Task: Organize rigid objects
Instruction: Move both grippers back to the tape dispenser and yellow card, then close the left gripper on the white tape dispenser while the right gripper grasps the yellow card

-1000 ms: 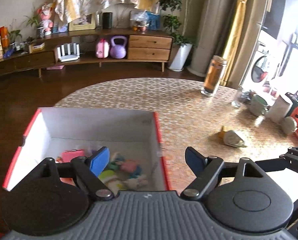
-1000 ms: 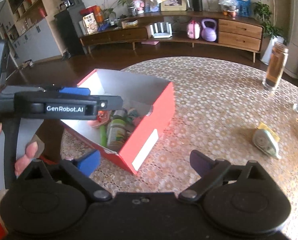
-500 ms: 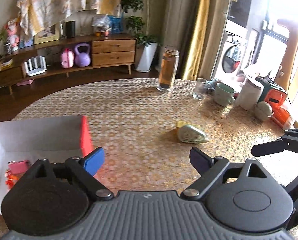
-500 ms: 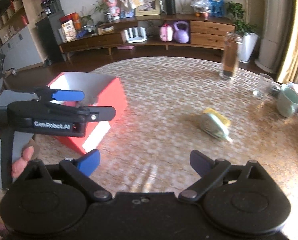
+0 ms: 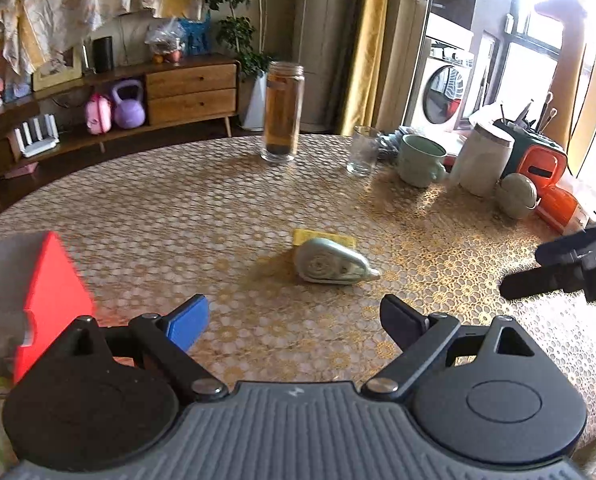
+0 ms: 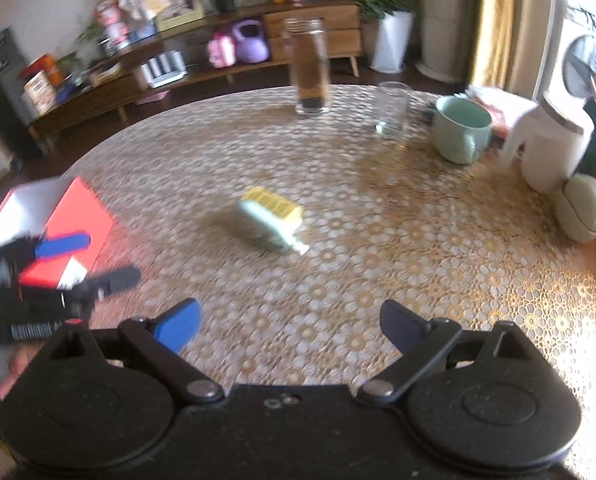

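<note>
- While both grippers hang over the table [image 5: 178, 208], the left gripper [image 5: 294, 318] stands wide apart with nothing between its fingers; the right gripper [image 6: 290, 322] is likewise spread and empty
- Correction tape dispenser [image 5: 332, 266] lies at frame centre on the table, touching a yellow block [image 5: 324, 237] behind it
- Red box [image 5: 54, 280] sits at the left edge; mug [image 5: 420, 160] upper right
</note>
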A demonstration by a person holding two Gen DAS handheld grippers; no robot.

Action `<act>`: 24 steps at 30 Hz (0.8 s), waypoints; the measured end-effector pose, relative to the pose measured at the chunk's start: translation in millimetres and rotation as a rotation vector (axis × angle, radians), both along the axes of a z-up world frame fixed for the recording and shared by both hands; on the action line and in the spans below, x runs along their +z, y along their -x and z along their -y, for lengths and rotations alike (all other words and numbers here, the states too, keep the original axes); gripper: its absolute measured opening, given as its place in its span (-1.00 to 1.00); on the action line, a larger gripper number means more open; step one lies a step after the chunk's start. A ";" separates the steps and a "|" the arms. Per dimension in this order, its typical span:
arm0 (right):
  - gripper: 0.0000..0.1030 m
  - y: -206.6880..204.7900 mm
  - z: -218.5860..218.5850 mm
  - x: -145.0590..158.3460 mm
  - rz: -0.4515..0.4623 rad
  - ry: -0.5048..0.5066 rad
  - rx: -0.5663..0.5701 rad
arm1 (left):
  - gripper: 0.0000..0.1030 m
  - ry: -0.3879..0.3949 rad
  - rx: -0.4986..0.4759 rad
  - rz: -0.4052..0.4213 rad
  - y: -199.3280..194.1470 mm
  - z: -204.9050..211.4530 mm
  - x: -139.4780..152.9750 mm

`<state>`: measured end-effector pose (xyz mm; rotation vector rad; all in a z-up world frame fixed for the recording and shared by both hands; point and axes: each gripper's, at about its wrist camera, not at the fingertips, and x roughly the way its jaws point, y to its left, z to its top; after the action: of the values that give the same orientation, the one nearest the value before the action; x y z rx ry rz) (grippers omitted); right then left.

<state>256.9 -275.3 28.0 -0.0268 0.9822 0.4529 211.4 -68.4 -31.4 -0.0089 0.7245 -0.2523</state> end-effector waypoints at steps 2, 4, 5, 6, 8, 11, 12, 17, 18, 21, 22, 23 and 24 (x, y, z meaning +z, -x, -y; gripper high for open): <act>0.87 -15.0 0.1 -1.5 -0.009 -0.003 -0.019 | 0.80 0.001 -0.018 0.004 -6.5 9.4 -7.1; 0.87 -26.9 -3.2 -2.7 -0.014 0.002 -0.029 | 0.80 -0.014 -0.030 0.012 -13.2 19.4 -14.2; 0.87 -33.3 -6.4 -4.1 -0.019 0.004 -0.027 | 0.80 -0.023 -0.034 0.018 -17.0 24.4 -17.9; 0.87 -39.1 -8.6 -5.6 -0.021 0.008 -0.026 | 0.80 -0.029 -0.039 0.025 -18.5 28.3 -21.4; 0.87 -50.1 -14.5 -8.6 -0.021 0.016 -0.025 | 0.80 -0.042 -0.045 0.039 -24.8 35.8 -27.7; 0.87 -66.7 -24.8 -13.4 -0.035 0.014 -0.020 | 0.80 -0.050 -0.066 0.049 -33.6 42.9 -36.4; 0.87 -73.0 -29.0 -15.2 -0.041 0.016 -0.019 | 0.80 -0.056 -0.072 0.052 -37.0 46.0 -40.0; 0.87 -101.0 -53.1 -27.0 -0.071 0.028 0.003 | 0.81 -0.073 -0.090 0.065 -51.9 56.4 -56.2; 0.87 -105.2 -57.7 -28.9 -0.074 0.030 0.005 | 0.81 -0.071 -0.087 0.064 -54.7 56.9 -59.4; 0.87 -119.4 -71.7 -36.0 -0.096 0.033 0.015 | 0.81 -0.060 -0.086 0.057 -65.0 59.0 -68.9; 0.87 -124.7 -76.4 -39.1 -0.105 0.034 0.014 | 0.81 -0.061 -0.086 0.059 -68.1 59.9 -71.7; 0.87 -129.8 -80.9 -42.3 -0.113 0.036 0.011 | 0.81 -0.064 -0.089 0.063 -71.0 60.9 -74.4; 0.87 -134.1 -84.5 -44.9 -0.123 0.034 0.011 | 0.81 -0.068 -0.092 0.065 -73.3 61.9 -76.6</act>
<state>391.0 -190.8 -16.9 -0.0350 1.1108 0.4523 284.7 -130.3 -108.0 0.0965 0.6693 -0.3141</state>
